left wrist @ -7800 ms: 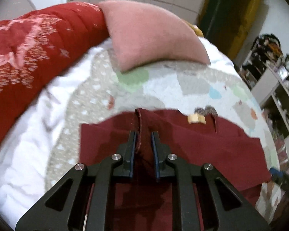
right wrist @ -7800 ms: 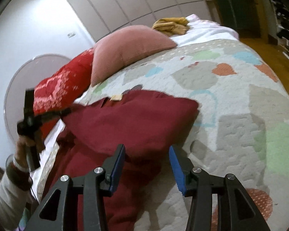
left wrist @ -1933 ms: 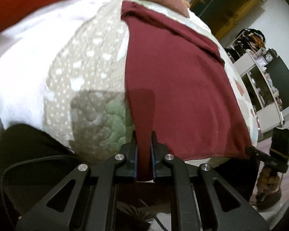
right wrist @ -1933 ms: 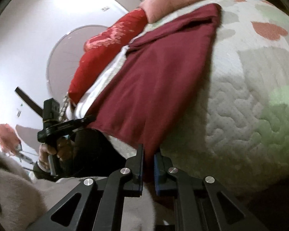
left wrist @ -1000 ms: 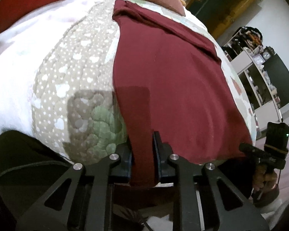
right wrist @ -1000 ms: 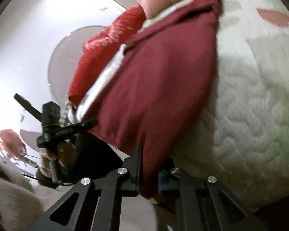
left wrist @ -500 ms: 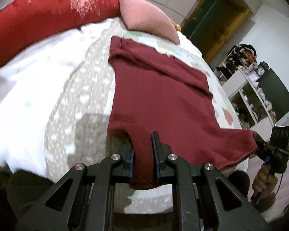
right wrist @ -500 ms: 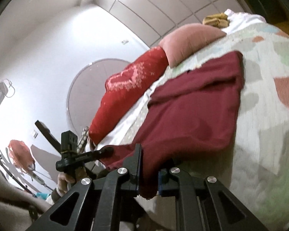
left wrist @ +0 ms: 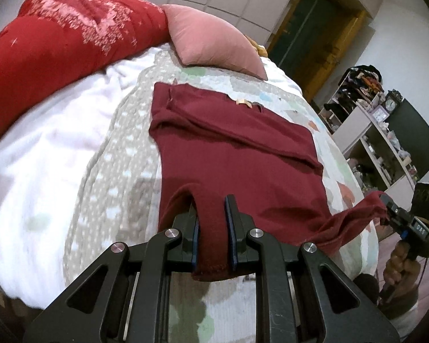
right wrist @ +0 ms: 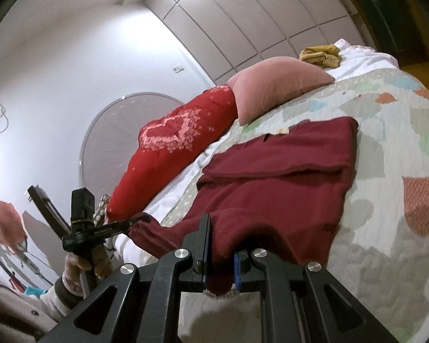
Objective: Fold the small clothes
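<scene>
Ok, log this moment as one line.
left jaws: shut on shirt hem | right jaws: shut on hem | shirt: on quilt, near edge lifted

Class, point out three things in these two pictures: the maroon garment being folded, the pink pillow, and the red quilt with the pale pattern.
maroon garment [left wrist: 237,157]: left wrist view, its flat middle on the bedspread.
pink pillow [left wrist: 214,45]: left wrist view, middle of its face.
red quilt [right wrist: 171,154]: right wrist view, beside the pale heart pattern.
</scene>
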Demonstrator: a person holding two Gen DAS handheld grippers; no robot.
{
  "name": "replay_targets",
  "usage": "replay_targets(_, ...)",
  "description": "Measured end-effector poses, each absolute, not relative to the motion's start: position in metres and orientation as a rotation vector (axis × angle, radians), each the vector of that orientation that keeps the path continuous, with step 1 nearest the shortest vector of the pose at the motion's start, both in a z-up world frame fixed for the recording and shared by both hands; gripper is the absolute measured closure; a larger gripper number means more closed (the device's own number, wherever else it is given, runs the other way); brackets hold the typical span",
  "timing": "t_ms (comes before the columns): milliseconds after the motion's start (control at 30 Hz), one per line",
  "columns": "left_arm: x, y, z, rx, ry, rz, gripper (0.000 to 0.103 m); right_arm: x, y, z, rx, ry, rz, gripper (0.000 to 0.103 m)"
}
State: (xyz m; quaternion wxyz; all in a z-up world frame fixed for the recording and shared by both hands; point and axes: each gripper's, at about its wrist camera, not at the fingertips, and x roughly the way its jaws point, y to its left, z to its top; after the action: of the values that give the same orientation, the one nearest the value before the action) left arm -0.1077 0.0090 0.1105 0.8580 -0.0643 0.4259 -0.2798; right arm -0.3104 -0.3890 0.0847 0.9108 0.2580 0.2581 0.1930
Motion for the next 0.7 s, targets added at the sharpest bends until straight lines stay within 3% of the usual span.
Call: replay_targets(700, 0.001, -0.056, 0.131, -0.066, 0.795, -0.528, 0.089, -0.204, -0.428, 0.106, 0.453, 0.506, 0.275, 0.091)
